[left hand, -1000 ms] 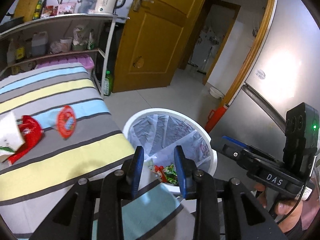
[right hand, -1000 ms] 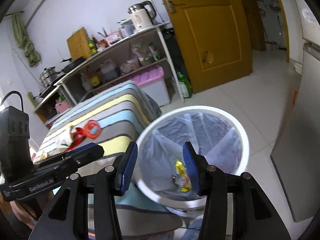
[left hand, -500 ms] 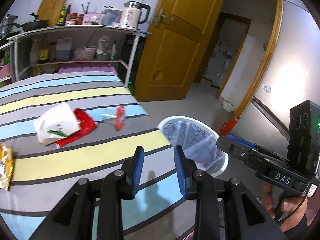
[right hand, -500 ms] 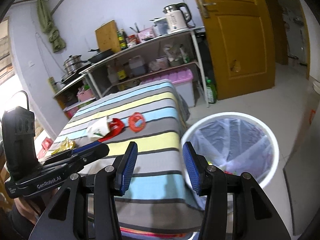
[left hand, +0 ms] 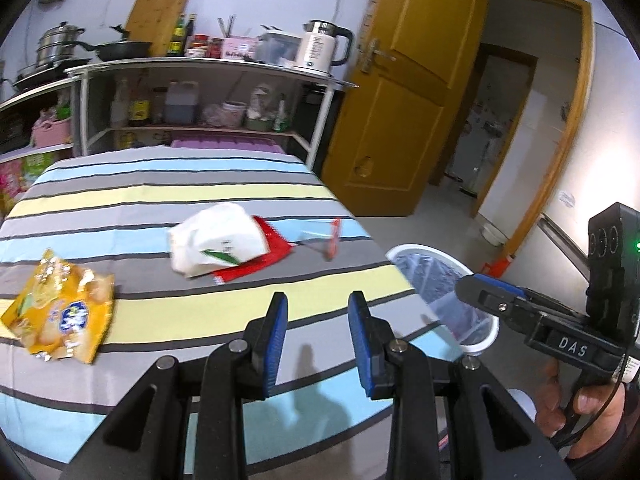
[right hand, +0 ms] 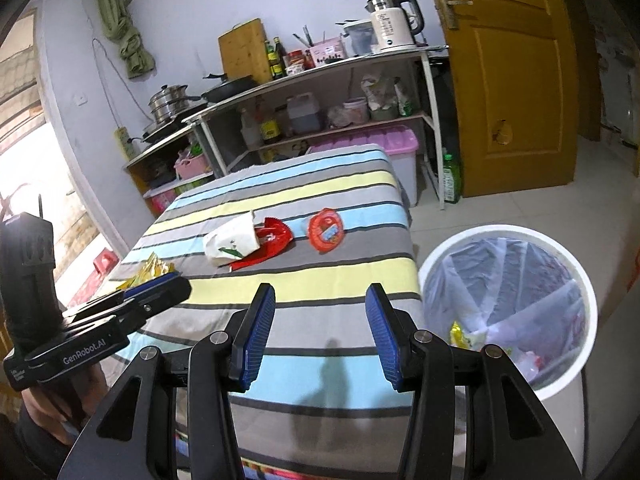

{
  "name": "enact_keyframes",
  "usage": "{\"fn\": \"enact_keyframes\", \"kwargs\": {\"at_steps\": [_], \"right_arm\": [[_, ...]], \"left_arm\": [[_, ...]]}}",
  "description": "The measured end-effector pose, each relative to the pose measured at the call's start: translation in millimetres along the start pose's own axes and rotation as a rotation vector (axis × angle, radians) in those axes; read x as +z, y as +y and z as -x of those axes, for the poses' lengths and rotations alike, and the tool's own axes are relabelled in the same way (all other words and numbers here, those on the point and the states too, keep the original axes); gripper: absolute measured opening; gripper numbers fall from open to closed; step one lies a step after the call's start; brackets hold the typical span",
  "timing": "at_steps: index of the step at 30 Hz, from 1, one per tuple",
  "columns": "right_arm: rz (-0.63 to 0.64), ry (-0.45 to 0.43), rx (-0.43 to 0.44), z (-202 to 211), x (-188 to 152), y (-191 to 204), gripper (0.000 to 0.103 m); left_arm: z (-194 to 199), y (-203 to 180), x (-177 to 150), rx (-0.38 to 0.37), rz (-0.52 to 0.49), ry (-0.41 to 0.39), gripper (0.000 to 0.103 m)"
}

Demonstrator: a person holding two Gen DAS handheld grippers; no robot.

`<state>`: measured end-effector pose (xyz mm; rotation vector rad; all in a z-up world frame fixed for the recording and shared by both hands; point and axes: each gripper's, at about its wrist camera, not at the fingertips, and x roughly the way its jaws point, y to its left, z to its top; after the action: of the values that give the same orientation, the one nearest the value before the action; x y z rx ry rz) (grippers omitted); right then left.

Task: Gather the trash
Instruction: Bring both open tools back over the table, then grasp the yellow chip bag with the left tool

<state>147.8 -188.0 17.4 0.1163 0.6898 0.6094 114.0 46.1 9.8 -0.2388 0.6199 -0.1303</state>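
Note:
Trash lies on the striped table (left hand: 160, 196): a white packet (left hand: 218, 238) on a red wrapper (left hand: 260, 260), a red round lid (right hand: 326, 231) and a yellow snack bag (left hand: 60, 312) at the left. The white bin (right hand: 508, 316) with a clear liner stands by the table's right end and holds some wrappers. My left gripper (left hand: 318, 336) is open and empty above the table's near edge. My right gripper (right hand: 320, 334) is open and empty above the near edge, left of the bin.
A metal shelf rack (right hand: 320, 92) with a kettle, bottles and pans stands behind the table. A yellow door (left hand: 400, 92) and a pink-lidded storage box (right hand: 384, 148) are at the back. Tiled floor lies right of the table.
Both grippers have swung left, away from over the bin, to face the table. The yellow snack bag has come into the left wrist view.

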Motion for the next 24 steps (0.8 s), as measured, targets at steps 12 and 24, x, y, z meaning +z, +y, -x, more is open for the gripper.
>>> {"fn": "enact_keyframes", "kwargs": {"at_steps": [12,24], "right_arm": [[0.025,0.051,0.014,-42,13,13,0.049],[0.055,0.083,0.007,-86,31,19,0.061]], "left_arm": [[20,70,2,0.191,0.074,-0.062,0.050],[41,176,-10,0.457,0.237,-0.070,0.060]]}}
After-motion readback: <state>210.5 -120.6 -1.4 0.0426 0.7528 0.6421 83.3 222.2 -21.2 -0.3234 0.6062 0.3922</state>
